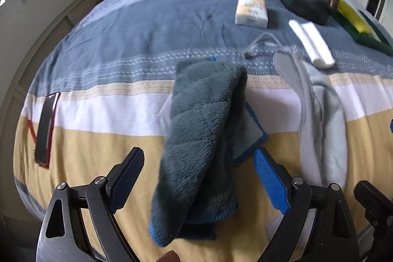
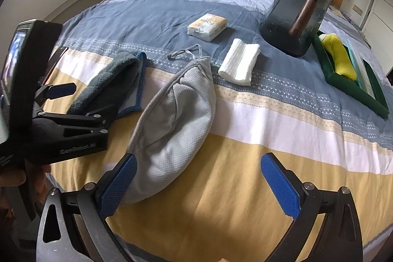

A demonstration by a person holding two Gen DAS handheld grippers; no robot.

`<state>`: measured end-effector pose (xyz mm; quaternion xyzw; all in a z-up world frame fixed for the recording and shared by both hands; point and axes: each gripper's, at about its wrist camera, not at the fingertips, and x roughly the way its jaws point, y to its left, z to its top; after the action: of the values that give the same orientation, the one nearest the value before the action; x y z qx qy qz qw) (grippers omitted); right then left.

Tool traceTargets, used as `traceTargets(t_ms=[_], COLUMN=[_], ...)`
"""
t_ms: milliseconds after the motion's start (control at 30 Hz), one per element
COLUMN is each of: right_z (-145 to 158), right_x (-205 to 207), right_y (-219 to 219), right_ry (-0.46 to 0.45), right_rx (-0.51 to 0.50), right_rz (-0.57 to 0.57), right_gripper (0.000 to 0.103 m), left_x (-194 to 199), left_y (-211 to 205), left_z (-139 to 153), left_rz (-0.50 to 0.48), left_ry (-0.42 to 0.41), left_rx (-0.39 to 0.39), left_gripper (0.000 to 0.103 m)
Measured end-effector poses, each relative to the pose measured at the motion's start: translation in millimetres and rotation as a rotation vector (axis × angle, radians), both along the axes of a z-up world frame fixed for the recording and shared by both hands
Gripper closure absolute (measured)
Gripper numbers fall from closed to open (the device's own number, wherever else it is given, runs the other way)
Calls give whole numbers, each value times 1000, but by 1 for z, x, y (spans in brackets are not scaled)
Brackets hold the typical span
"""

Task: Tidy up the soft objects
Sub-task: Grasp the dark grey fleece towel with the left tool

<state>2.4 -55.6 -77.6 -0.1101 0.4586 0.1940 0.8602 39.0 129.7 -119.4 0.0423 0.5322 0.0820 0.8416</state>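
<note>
I'm early in this one, by the look of it — most of the soft stuff is scattered on the bed [image 2: 245,188], not gathered.

What looks done: a yellow cloth [image 2: 337,58] already sits in the green tray [image 2: 358,92] at the far right, w/ something pale teal beside it; can't tell what that is.

What's left, as I judge it: the dark teal towel [image 1: 201,139] lies loosely folded on the yellow stripe, directly ahead of my left tool [image 1: 199,178]. Its jaws stand wide, released, either side of the towel, pads not on it. The grey pouch [image 2: 174,119] lies just right of the towel, its near end beside the left pad of my right tool [image 2: 196,184] — also spread wide, gripping nothing. Further back: a folded white cloth [image 2: 239,62] and a tissue pack [image 2: 207,27], both well apart from the tray. A dark glass jug [image 2: 299,9] stands near the tray.

So approx one item sorted, four loose. Towel looks like the step in hand.
</note>
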Motion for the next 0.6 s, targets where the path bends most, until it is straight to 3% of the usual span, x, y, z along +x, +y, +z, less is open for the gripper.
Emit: traceTargets(t_ms=[200, 600], right_z=[-5, -14], right_x=[5, 11], right_y=[-4, -5], right_ry=[11, 24], right_rx=[-6, -9], right_rz=[-11, -9], right_gripper=[0, 0], left_x=[11, 25], left_y=[-1, -10], left_z=[-15, -26], left_rz=[-11, -62], left_ry=[41, 77], left_rx=[-58, -60], left_gripper=[16, 12])
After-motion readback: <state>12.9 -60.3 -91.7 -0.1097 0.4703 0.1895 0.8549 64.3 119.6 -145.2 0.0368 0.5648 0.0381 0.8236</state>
